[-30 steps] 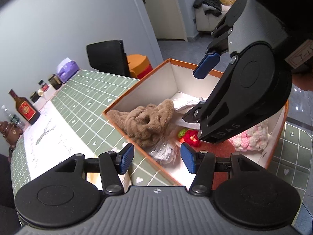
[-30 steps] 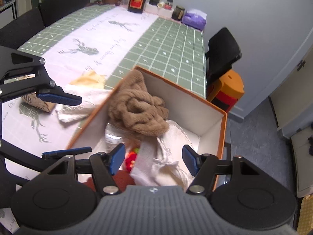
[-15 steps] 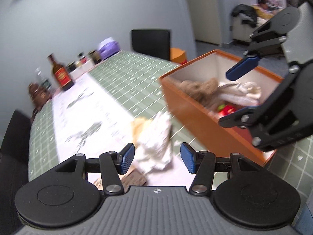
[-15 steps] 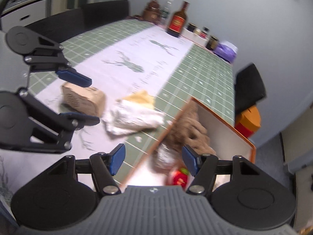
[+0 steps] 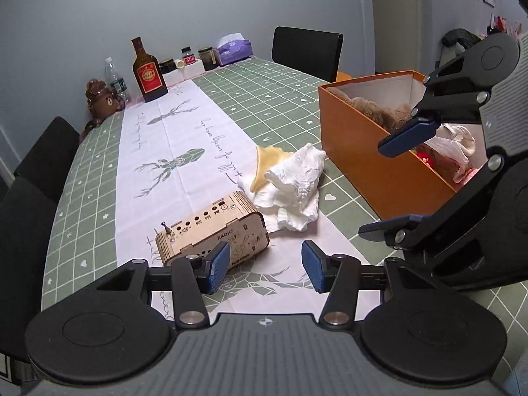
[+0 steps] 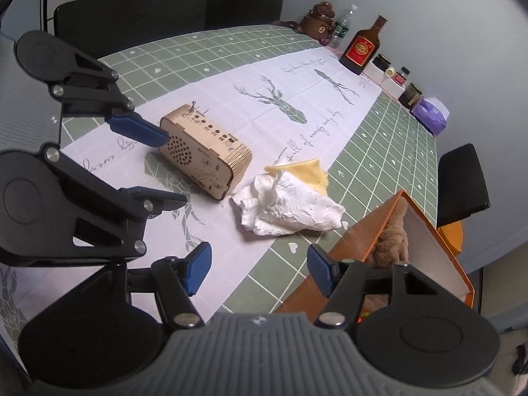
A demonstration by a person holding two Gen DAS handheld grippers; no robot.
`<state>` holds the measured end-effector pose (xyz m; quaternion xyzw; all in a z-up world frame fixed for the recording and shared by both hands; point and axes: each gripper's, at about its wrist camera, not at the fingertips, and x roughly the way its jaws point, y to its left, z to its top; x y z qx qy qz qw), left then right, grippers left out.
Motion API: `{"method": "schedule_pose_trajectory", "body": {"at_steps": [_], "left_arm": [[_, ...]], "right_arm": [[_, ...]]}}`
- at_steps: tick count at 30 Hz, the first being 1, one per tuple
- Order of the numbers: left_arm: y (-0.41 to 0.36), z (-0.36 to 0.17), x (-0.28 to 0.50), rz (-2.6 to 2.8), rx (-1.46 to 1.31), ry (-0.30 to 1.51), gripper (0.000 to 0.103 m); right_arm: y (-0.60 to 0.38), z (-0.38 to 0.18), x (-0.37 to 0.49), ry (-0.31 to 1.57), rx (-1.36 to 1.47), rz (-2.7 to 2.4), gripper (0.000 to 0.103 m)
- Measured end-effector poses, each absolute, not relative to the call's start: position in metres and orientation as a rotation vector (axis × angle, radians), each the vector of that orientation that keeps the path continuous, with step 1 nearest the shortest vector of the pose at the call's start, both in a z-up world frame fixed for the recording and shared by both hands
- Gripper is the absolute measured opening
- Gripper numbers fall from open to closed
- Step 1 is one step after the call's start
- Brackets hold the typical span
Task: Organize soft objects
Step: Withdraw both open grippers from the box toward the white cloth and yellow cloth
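A crumpled white cloth point(image 5: 293, 184) with a yellow cloth point(image 5: 265, 163) tucked under it lies on the table between the wooden radio and the orange box point(image 5: 366, 151); the white cloth also shows in the right wrist view point(image 6: 287, 204). The box holds a brown knitted item point(image 5: 373, 109), a pale cloth and red and pink soft things. My left gripper point(image 5: 265, 264) is open and empty, low over the table just short of the white cloth. My right gripper point(image 6: 259, 269) is open and empty beside the box's point(image 6: 356, 241) near corner.
A wooden radio point(image 5: 211, 231) stands left of the cloths. A liquor bottle point(image 5: 148, 72), water bottle, bear jar point(image 5: 99, 99), small jars and a purple tissue pack point(image 5: 232, 48) line the far edge. Black chairs stand around the table.
Both grippers have pulled back out of the orange box and swung left toward the table. The white and yellow cloths and the radio have come into view.
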<state>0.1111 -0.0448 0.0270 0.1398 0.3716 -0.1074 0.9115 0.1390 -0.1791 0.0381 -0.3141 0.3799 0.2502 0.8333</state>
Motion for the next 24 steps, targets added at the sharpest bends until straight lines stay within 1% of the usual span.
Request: {"method": "schedule_pose_trajectory", "body": {"at_steps": [12, 24], "left_arm": [[-0.037, 0.012, 0.122, -0.199, 0.319, 0.828, 0.060], [-0.021, 0.021, 0.131, -0.222, 0.321, 0.875, 0.060]], "right_arm": [[-0.170, 0.023, 0.159, 0.837, -0.690, 0.531, 0.064], [-0.169, 0.015, 0.187, 0.864, -0.678, 0.535, 0.064]]}}
